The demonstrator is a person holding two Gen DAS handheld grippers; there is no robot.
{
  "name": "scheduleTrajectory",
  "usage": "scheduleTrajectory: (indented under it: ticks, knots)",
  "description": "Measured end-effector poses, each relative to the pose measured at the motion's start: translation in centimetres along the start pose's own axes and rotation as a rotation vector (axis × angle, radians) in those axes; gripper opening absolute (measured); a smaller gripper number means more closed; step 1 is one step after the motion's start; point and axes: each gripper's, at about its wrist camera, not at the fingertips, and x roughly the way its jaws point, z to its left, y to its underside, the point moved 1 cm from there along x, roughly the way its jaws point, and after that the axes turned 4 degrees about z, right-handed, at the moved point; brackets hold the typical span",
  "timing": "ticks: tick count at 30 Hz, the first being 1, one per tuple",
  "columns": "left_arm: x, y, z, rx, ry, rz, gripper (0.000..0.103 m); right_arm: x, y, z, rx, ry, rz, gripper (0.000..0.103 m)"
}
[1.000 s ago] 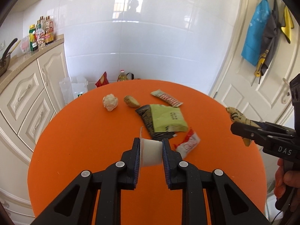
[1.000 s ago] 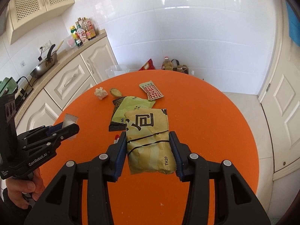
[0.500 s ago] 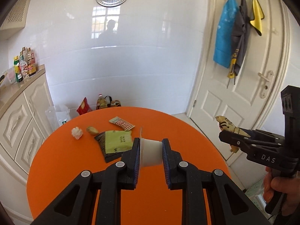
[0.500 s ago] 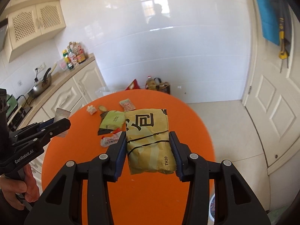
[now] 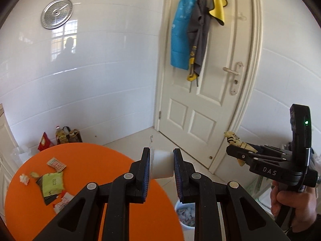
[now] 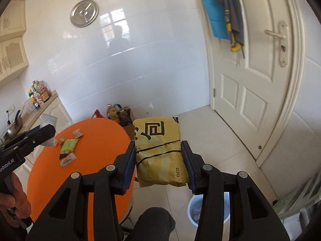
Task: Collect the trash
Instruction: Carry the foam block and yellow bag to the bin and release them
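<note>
The left gripper [image 5: 161,165] was clamped nearly shut, angled downward. To its right, the right gripper [image 6: 158,156] was held partly closed around its load, a hand [image 5: 293,205] wrapping its handle, also tilted downward.

Round orange table [image 5: 94,160], scattered wrappers [image 5: 52,184], crumpled tissue [image 5: 24,179]

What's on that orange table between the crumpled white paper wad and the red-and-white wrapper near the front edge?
In the left wrist view, between the paper wad and the red-and-white wrapper lies a green packet on top of a dark one.
</note>
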Motion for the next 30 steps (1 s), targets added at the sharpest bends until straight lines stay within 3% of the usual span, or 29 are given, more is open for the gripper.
scheduleTrajectory:
  ticks: [8, 13, 22, 27, 30]
  knots:
    - [8.3, -0.4, -5.3, 0.096, 0.154, 0.156, 0.018, 2.1, 4.1, -11.1, 0.199, 0.134, 0.093, 0.044]
    - [13.7, 0.4, -7.4, 0.118, 0.214, 0.293, 0.018, 5.7, 7.4, -16.1, 0.304, 0.151, 0.187, 0.044]
    - [22.8, 2.4, -7.5, 0.092, 0.239, 0.535, 0.018, 11.8, 10.6, -20.4, 0.398, 0.143, 0.304, 0.044]
    - [26.3, 3.2, -7.2, 0.076, 0.241, 0.623, 0.018, 14.5, 11.9, -21.8, 0.440, 0.134, 0.351, 0.044]
    - [30.1, 2.0, -8.1, 0.078, 0.230, 0.669, 0.019, 15.8, 12.4, -22.4, 0.450, 0.133, 0.368, 0.046]
